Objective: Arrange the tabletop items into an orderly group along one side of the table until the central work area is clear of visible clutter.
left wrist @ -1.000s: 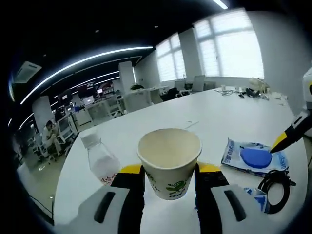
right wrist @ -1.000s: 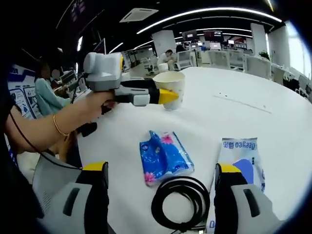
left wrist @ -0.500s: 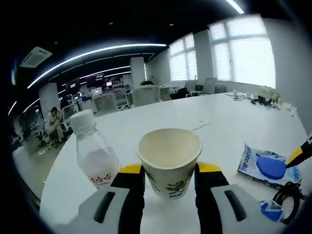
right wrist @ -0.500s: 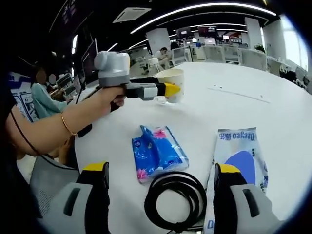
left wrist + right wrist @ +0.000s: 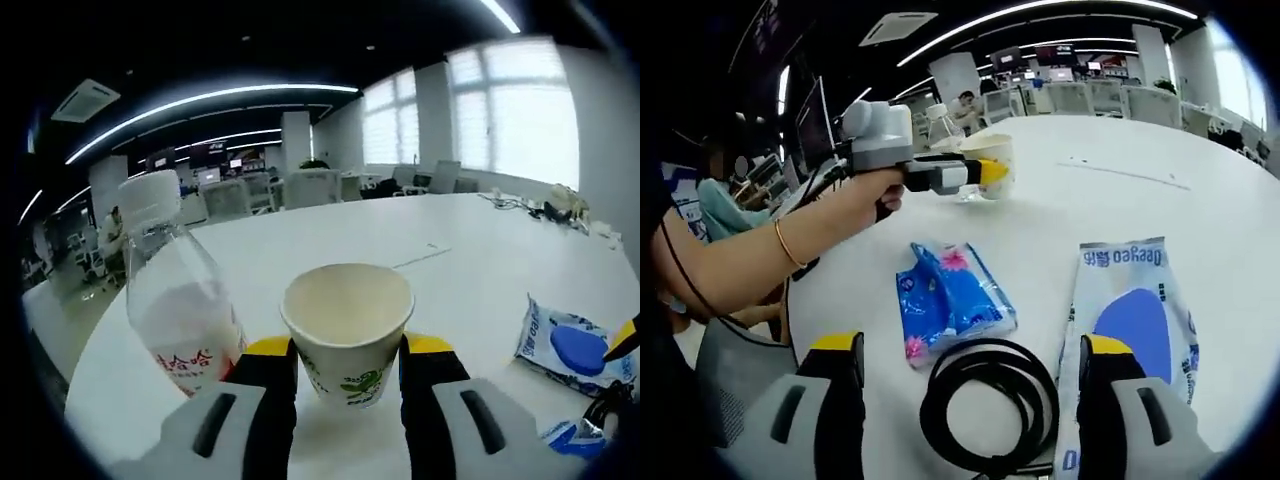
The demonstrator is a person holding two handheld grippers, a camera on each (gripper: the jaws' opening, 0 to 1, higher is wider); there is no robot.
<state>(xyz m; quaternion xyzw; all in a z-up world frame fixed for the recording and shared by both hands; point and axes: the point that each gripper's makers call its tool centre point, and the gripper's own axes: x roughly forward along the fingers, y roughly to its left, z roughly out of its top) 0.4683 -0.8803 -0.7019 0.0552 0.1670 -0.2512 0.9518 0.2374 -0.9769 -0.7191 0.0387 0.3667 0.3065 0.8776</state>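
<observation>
My left tongs (image 5: 348, 365) grip paper cup (image 5: 347, 330), water bottle (image 5: 178, 303) just left. My right tongs (image 5: 970, 368) gape over black cable (image 5: 985, 400); blue packet (image 5: 948, 298) ahead on desk (image 5: 1120, 205).

An open-plan office: rows of desks with monitors (image 5: 215, 178) and office chairs (image 5: 1070, 96), long ceiling light strips (image 5: 210, 98), tall windows (image 5: 500, 110), and a broad white counter (image 5: 480, 250) up front.

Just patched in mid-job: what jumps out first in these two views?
The left gripper is shut on a white paper cup, close beside a clear plastic bottle with a white cap. Ahead of the open right gripper lie a coiled black cable, a blue tissue pack and a white-and-blue pouch.
</observation>
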